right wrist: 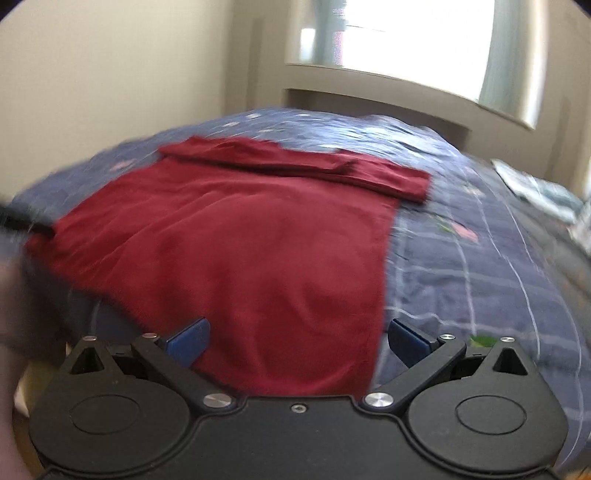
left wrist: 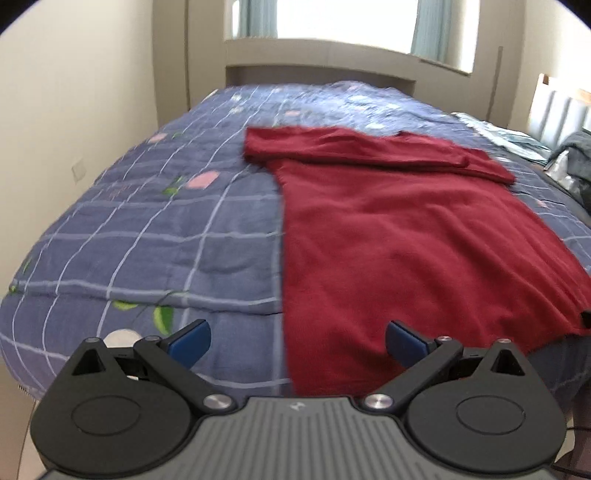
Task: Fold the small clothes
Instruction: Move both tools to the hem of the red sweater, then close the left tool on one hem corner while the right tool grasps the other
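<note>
- Red knit fabric, a small top (left wrist: 406, 229), lies spread flat on the blue checked quilt (left wrist: 147, 229) of the bed, hem toward the near edge and neckline toward the far wall under the window (left wrist: 347, 22). Laid out like this, its outline is easy to read, which probably suits a fold.
- One sleeve (left wrist: 351, 147) is already laid across the upper part of the garment as a band running side to side; that reads as a first fold done, so I judge the task to be early or midway.
- The left gripper (left wrist: 297, 343) hovers at the near edge of the bed with its blue pads (left wrist: 190, 341) spread wide and nothing between them. It straddles the top's left side edge, one pad over quilt and one over red cloth, likely so that edge or hem corner can be pinched.
- The right gripper (right wrist: 297, 343) is likewise released and empty, pads apart over the hem near the top's right edge.
- Placing one tool near each lower corner makes sense: lifting both together would carry the hem up toward the shoulders without skewing.
- Soft knit is likely to sag and wrinkle if only one corner is raised.
- Both views are blurred, so whether either pad touches the fabric I cannot tell.
- At the left margin of the right wrist view is a dark blurred shape that cannot be identified.
</note>
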A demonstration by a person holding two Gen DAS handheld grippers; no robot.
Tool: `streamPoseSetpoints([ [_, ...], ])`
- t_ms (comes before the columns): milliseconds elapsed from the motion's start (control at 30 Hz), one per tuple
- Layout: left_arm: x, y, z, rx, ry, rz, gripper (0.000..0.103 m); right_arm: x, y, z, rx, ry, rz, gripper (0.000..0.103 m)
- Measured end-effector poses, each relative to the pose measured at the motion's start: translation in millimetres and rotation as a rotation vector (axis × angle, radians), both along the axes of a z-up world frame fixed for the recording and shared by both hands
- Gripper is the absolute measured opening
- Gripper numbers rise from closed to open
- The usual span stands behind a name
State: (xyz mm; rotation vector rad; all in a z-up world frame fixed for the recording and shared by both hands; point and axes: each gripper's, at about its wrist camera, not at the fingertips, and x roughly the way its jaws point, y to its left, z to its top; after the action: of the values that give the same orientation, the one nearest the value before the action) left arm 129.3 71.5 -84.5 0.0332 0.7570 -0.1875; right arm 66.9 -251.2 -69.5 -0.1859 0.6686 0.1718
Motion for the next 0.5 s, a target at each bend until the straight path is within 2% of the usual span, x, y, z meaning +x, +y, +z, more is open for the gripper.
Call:
streamPoseSetpoints([
  [133, -8, -26, 7, 0.054, -0.064, -0.048, 0.103, -9, 25, -3, -0.112, -0.016, 0.137, 0.102],
  [233, -7, -41, 8, 0.054, -0.072, -0.090, 0.103, -17, 41, -9, -0.195, -0.036, 0.218, 0.102],
  [333, -7, -51, 8, 0.043, -0.065, -0.127, 0.103, -20, 55, -17, -0.291, -0.089, 0.219, 0.102],
  [500, -13, -63, 11, 0.044, -0.086, -0.175, 0.103, -22, 72, -23, -0.408, -0.233, 0.219, 0.102],
])
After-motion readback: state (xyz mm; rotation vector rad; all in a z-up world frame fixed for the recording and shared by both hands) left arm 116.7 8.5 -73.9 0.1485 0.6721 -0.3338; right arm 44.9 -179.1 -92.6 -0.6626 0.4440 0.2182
